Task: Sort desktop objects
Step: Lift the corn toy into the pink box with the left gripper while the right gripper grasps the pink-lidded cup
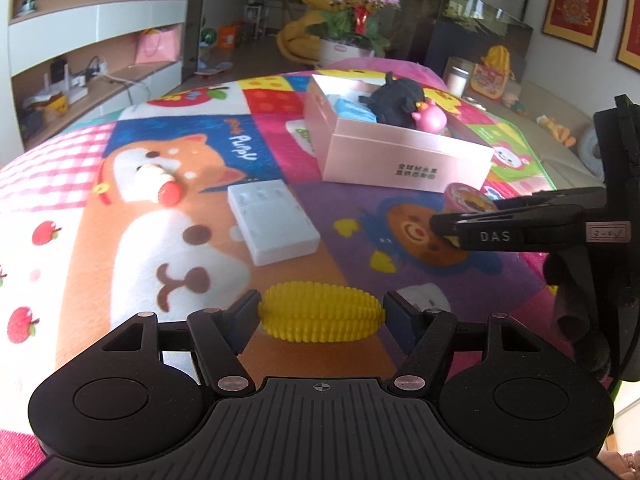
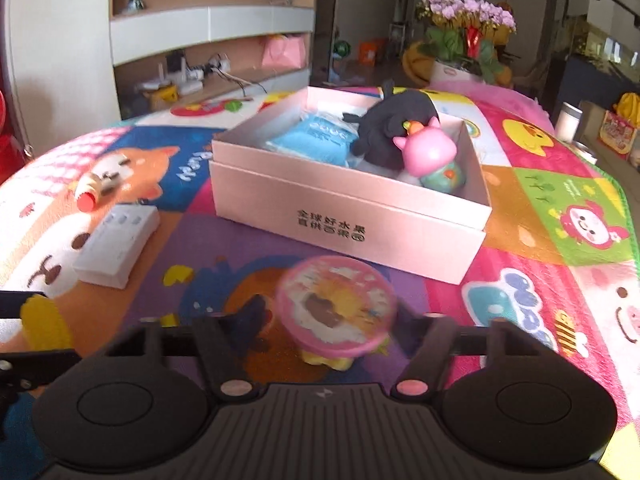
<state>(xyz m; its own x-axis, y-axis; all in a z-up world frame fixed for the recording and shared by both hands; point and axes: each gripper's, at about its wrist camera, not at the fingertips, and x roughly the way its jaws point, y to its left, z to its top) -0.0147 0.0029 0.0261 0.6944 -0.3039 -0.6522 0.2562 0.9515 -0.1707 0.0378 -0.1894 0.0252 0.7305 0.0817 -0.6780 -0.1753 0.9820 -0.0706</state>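
Note:
My left gripper (image 1: 320, 316) is shut on a yellow toy corn cob (image 1: 322, 317), held crosswise just above the cartoon play mat. My right gripper (image 2: 334, 322) is shut on a round pink jelly cup (image 2: 336, 308) with a picture lid; it also shows in the left wrist view (image 1: 470, 197), pinched by the right gripper's fingers (image 1: 512, 216). An open pink box (image 2: 348, 216) lies ahead, holding a blue packet (image 2: 316, 138), a black plush (image 2: 394, 126) and a pink toy (image 2: 426, 152). The box also shows in the left wrist view (image 1: 404, 156).
A white rectangular box (image 1: 272, 220) and a white bottle with a red cap (image 1: 160, 184) lie on the mat (image 1: 100, 240) to the left. A flower pot (image 1: 348, 20), shelves (image 1: 92, 40) and a dark cabinet (image 1: 476, 36) stand beyond the mat.

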